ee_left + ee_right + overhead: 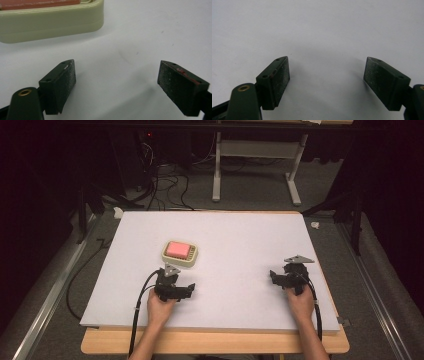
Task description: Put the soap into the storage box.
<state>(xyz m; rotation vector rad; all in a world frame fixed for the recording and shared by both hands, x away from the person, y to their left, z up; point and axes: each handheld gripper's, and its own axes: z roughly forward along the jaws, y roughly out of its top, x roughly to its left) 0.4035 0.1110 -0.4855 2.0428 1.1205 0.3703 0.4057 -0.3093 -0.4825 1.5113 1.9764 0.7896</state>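
Left gripper (116,82): you held it low over the white board (240,235), jaws spread wide, nothing between them.
Right gripper (325,81): also spread and empty, well apart from the left one, over bare board.
Box (180,254): cream casing with a pink top, flat on the board just beyond your left gripper.
Handling: it looked rigid, light and smooth-sided, so likely to slip; the pink top might be softer.
Hold: you would best have pinched the two long cream walls.
Obstacles: nothing stood between gripper and box; cables (165,185) lay on the floor beyond the table.
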